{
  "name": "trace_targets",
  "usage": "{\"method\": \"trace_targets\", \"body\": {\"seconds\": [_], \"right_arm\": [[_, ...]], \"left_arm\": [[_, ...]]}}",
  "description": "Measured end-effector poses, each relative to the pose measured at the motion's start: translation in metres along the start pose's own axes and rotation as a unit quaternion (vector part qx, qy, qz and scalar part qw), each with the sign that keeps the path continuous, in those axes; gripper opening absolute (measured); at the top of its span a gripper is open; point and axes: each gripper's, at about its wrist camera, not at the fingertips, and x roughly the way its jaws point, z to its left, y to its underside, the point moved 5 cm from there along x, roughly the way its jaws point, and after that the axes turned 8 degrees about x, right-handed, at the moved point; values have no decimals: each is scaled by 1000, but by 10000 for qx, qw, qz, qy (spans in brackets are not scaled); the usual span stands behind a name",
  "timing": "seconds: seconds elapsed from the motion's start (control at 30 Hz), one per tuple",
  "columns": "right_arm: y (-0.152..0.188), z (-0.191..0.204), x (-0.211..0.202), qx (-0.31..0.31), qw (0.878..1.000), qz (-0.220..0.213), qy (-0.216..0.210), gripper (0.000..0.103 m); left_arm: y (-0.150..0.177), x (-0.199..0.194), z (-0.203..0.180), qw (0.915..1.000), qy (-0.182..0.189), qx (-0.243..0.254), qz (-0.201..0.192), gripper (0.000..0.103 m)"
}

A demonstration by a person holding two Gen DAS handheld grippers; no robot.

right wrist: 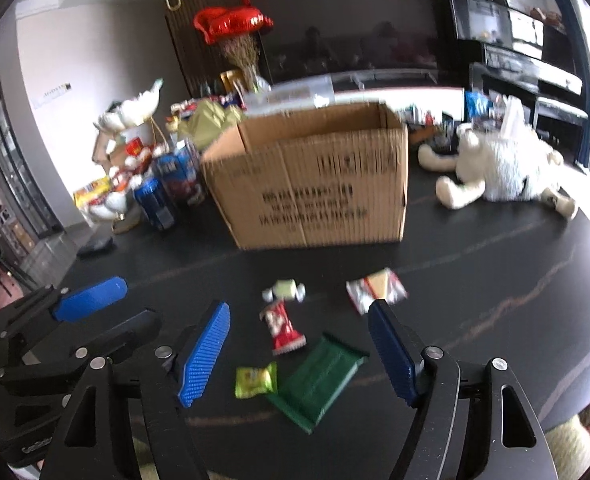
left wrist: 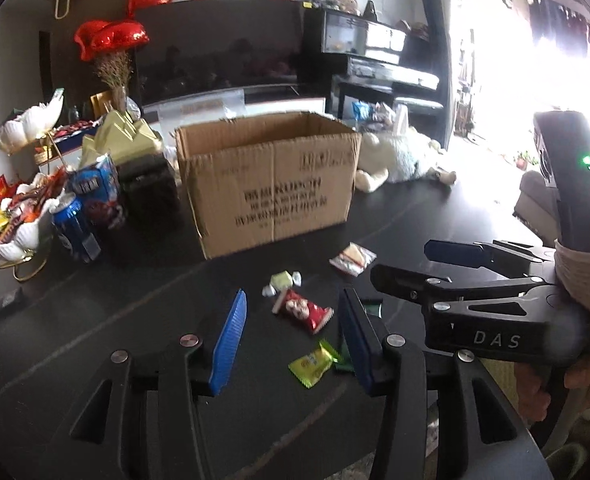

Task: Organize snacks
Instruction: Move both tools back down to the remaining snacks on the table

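Daylight flooded in from the far right, blowing the window area [left wrist: 507, 40] out to white in the left wrist view. The dark table [left wrist: 135, 280] stayed dim with faint sheen. Both fisheye views curved strongly and went black at the corners. The cardboard box [right wrist: 319, 184] and its print were smeared by motion blur.
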Motion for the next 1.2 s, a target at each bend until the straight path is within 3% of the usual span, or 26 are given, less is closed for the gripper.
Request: {"method": "trace_targets", "body": {"seconds": [0.47, 0.8, 1.2], "right_arm": [[56, -36, 27, 258, 9962, 651, 522, 72], [65, -49, 37, 400, 9944, 636, 742, 72], [67, -48, 46, 420, 9939, 707, 732, 72]], "left_arm": [[41, 46, -22, 9979, 452, 225, 397, 47], [64, 83, -27, 9940, 690, 259, 807, 47], [66, 101, -26, 9934, 652, 445, 832, 46]]}}
